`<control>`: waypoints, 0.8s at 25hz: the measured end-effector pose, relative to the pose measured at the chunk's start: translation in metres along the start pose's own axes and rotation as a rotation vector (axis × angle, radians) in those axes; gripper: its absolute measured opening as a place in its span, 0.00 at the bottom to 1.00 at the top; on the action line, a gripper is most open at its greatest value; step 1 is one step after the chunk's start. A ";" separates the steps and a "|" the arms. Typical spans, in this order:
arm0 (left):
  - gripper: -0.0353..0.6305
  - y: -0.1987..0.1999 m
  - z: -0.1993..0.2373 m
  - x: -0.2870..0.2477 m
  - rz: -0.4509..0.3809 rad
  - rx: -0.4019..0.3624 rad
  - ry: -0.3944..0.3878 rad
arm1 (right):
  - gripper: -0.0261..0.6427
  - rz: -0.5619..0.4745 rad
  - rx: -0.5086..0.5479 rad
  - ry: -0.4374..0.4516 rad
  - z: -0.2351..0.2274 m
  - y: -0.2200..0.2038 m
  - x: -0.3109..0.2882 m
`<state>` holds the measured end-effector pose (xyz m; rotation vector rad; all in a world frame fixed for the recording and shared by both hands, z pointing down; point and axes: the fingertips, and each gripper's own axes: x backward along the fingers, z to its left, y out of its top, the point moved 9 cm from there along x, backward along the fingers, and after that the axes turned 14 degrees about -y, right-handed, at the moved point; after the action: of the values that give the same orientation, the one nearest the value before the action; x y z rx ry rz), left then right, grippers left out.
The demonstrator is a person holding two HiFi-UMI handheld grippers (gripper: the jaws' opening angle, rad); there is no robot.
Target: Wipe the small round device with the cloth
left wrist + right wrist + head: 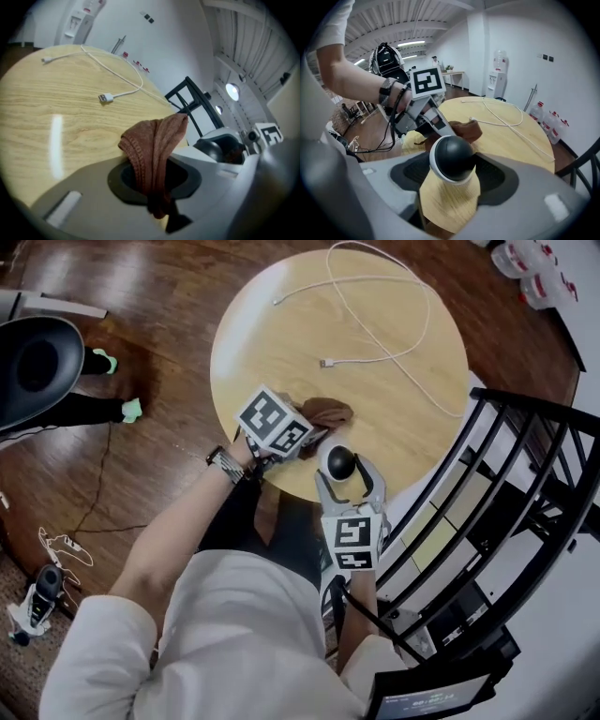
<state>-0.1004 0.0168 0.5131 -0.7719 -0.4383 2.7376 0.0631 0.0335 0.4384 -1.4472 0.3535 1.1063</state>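
The small round device, a black dome in a white ring, sits between the jaws of my right gripper at the near edge of the round wooden table. In the right gripper view the device fills the gap of the right gripper, which is shut on it. My left gripper is shut on a bunched brown cloth just left of and beyond the device. In the left gripper view the cloth hangs out of the left gripper, with the device to its right.
A white cable loops over the far half of the table, its plug end near the middle. A black metal chair stands close on the right. A dark round seat is at the far left, and bottles at the top right.
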 end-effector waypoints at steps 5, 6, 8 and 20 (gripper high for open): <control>0.17 -0.022 -0.023 0.031 -0.201 0.040 -0.025 | 0.50 -0.010 -0.015 0.018 0.001 0.000 0.003; 0.16 -0.025 -0.028 0.037 -0.235 0.049 -0.058 | 0.50 -0.029 0.014 0.045 -0.003 0.002 0.005; 0.17 -0.029 -0.039 0.047 -0.290 0.065 -0.126 | 0.52 -0.058 0.131 0.084 -0.013 0.004 0.008; 0.17 -0.056 -0.046 0.056 -0.335 0.117 -0.137 | 0.57 -0.100 0.864 0.425 -0.024 0.007 -0.025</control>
<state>-0.1124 0.0962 0.4700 -0.4380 -0.3914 2.4817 0.0548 0.0009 0.4496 -0.8820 0.9195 0.4378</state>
